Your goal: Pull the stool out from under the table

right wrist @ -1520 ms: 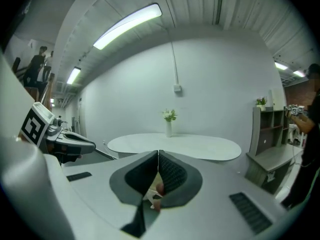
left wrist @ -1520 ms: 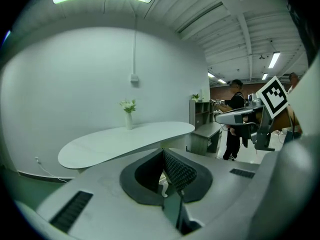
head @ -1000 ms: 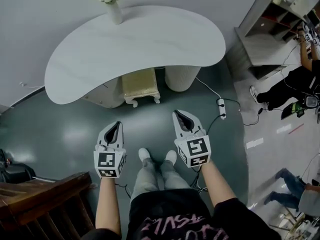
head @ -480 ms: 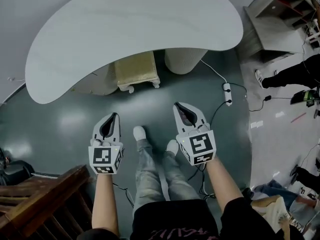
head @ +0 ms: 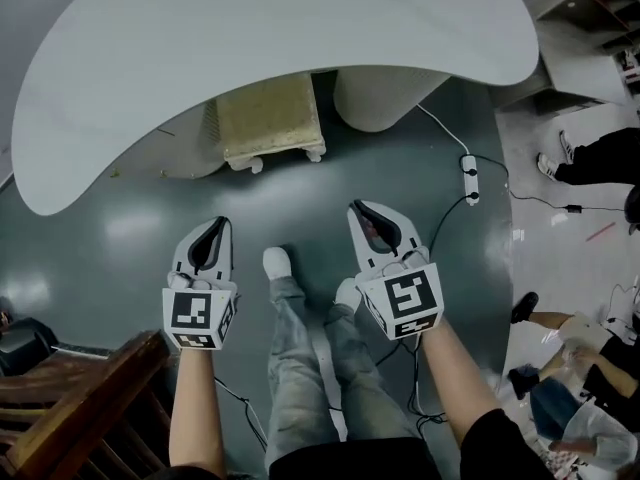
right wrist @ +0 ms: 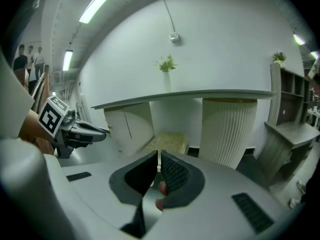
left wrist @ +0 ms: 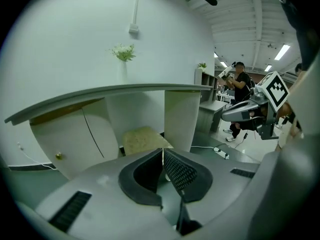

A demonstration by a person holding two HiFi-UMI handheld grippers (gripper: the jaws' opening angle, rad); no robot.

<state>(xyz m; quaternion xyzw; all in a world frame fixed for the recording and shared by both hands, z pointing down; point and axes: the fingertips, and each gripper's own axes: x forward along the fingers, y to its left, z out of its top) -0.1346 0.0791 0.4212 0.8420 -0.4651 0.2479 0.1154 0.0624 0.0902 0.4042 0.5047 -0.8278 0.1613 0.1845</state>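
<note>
The stool point(head: 268, 118) stands ahead of both tongs and well apart from them. It is tucked partly beneath the white worktop point(head: 250, 28), with its front feet on the dark floor point(head: 300, 203). The left tongs point(head: 221, 225) and right tongs point(head: 361, 209) are both closed, with nothing between them. A ribbed pedestal point(head: 378, 98) rises ahead of the right tongs, and a power strip point(head: 469, 178) lies off to their right.

White-walled room over a glossy dark green floor point(head: 120, 238).
Long ceiling lights point(right wrist: 97, 5) glow above a plain white wall point(left wrist: 65, 44); a grey shelf unit point(right wrist: 289, 133) stands at the right, and a dark wooden railing point(head: 70, 408) fills the near left corner.
</note>
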